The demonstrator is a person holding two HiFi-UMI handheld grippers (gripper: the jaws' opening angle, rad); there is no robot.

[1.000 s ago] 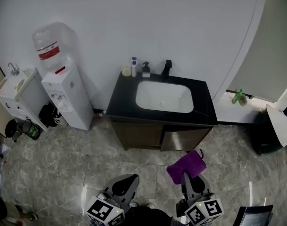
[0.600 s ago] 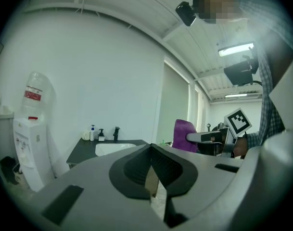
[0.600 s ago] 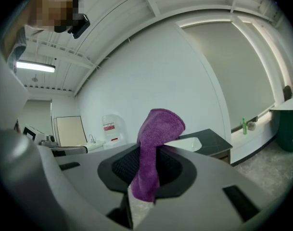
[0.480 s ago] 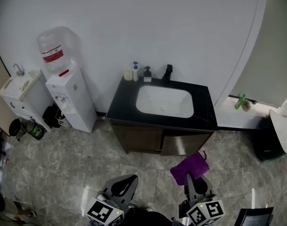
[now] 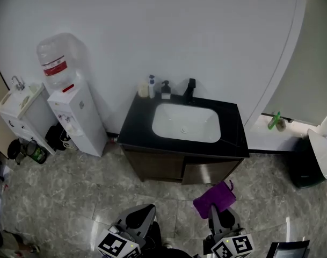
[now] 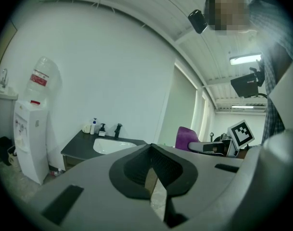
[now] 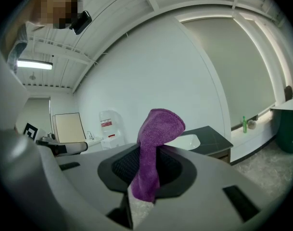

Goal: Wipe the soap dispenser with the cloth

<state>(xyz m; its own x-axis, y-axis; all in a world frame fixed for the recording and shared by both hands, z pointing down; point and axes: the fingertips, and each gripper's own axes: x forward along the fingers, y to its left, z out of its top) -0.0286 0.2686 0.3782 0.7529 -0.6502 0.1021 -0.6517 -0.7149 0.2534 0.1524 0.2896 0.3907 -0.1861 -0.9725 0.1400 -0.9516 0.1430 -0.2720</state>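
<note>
We note right gripper jaws clamped on the cloth, left gripper jaws closed empty; soap dispenser stands well off at the worktop's back left, where we reckon a loose swipe topples neighbouring bottles.

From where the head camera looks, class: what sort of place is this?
Likely a washroom or utility corner: a black-topped vanity with a white inset basin and black tap, a dark pump soap dispenser on it, and a white bottled-water cooler alongside.
</note>
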